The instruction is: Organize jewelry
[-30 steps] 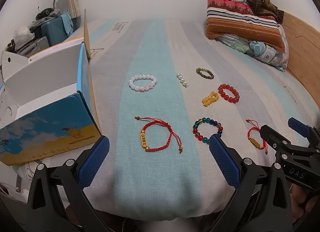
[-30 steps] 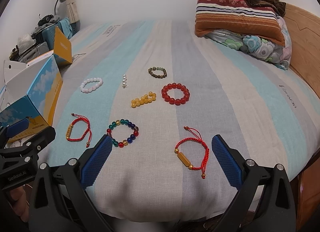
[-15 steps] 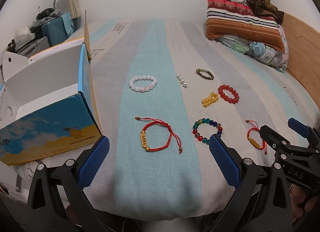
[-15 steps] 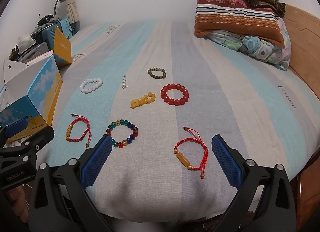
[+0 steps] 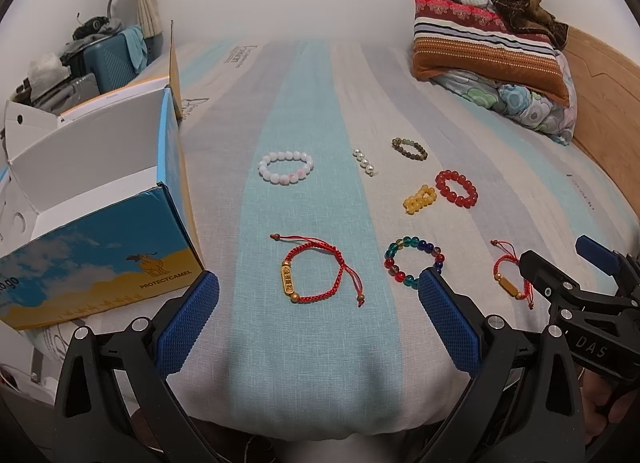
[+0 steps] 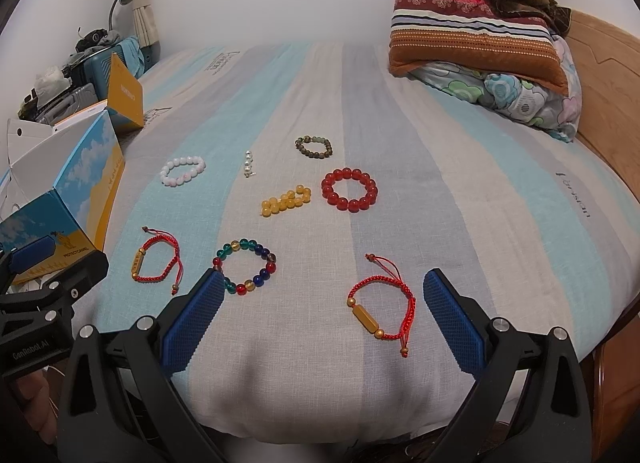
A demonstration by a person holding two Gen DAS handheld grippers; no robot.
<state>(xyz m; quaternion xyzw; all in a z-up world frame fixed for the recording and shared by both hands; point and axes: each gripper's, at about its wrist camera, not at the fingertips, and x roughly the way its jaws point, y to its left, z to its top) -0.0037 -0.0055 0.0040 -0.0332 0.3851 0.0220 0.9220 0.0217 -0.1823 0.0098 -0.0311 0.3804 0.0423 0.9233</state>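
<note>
Several bracelets lie on the striped bed sheet (image 5: 304, 111). My left gripper (image 5: 318, 321) is open and empty, just short of a red cord bracelet with a gold bar (image 5: 316, 277). A multicoloured bead bracelet (image 5: 412, 261) lies to its right, by the right fingertip. My right gripper (image 6: 320, 317) is open and empty, framing a second red cord bracelet (image 6: 382, 301). Farther off lie a white bead bracelet (image 5: 285, 167), a short pearl strand (image 5: 364, 161), a dark green bead bracelet (image 5: 409, 148), a yellow bead bracelet (image 5: 419, 199) and a red bead bracelet (image 5: 456, 188).
An open blue and yellow cardboard box (image 5: 100, 223) stands at the bed's left edge. Striped and floral pillows (image 5: 492, 63) lie at the far right by a wooden headboard (image 5: 604, 83). A suitcase and clutter (image 5: 100, 55) sit beyond the bed at far left.
Both grippers have barely shifted; the jewelry and the box lie where they were.
</note>
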